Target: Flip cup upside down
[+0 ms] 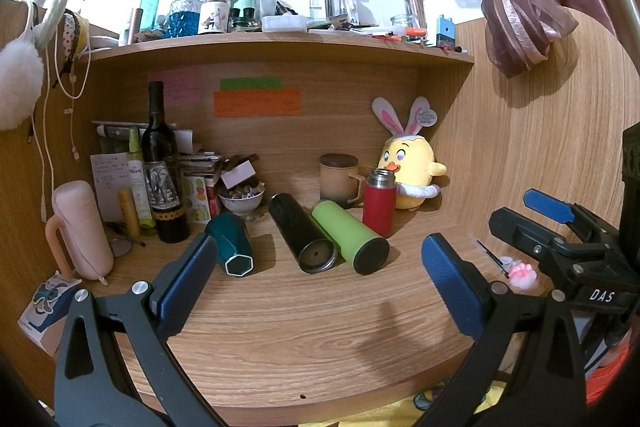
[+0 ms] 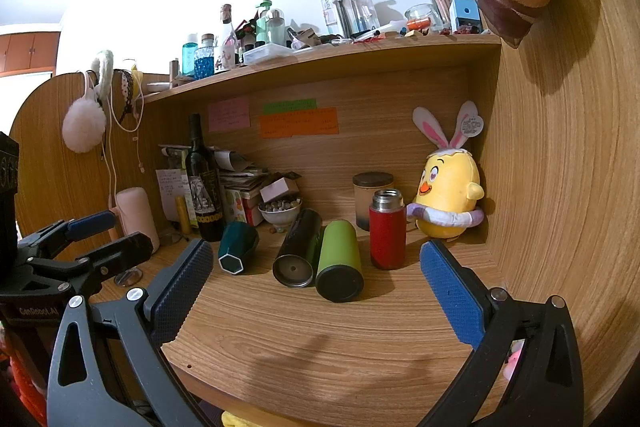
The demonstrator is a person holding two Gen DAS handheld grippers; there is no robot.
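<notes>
Both grippers, left (image 1: 320, 281) and right (image 2: 316, 285), hover with jaws wide and empty over the table (image 2: 320, 347), red cup (image 2: 387, 229) upright beyond—rigid, slick metal, best gripped mid-body.

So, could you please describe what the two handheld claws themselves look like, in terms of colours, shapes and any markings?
Both match. The left claw and right claw each have black, triangular cut-out arms with silver round bolts, ending in flat, rectangular blue pads with a fine textured grip. White lettering reads "DAS" on the right claw's body and "GenRobot.AI", as far as it is legible, on the left's. No sleeves or cables are visible.
</notes>
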